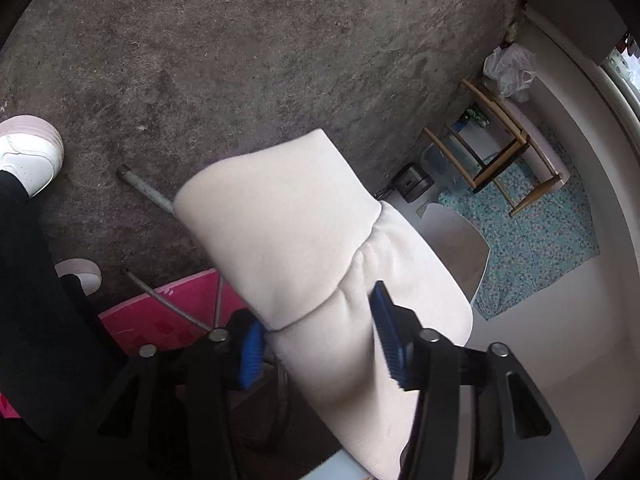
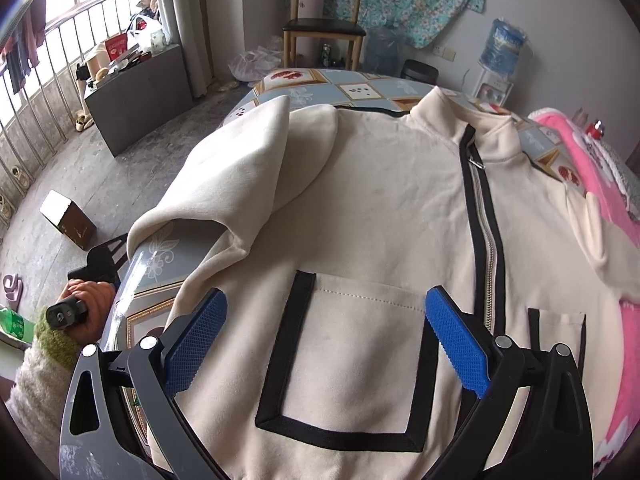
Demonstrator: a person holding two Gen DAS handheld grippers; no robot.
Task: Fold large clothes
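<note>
- The cream jacket (image 2: 380, 208) lay front-up across the bed (image 2: 344, 84), collar toward the far edge, zip shut, hem at the near edge under the right gripper (image 2: 326, 344).
- The left gripper (image 1: 316, 344) pinched the sleeve (image 1: 288, 232) just behind its cuff, off the bed's left edge above the concrete floor (image 1: 240, 60).
- The right gripper's jaws stood spread and empty over the left chest pocket (image 2: 352, 360), not touching cloth as far as I could tell.
- Risk, as I judged it: the pinch sat on bunched cloth, so the sleeve could slip out and drop onto the dusty floor.
- Risk: with the body unpinned, pulling the sleeve across might drag the jacket off square.
- Count: one jacket, two black-trimmed pockets, one sleeve held, two grippers.
</note>
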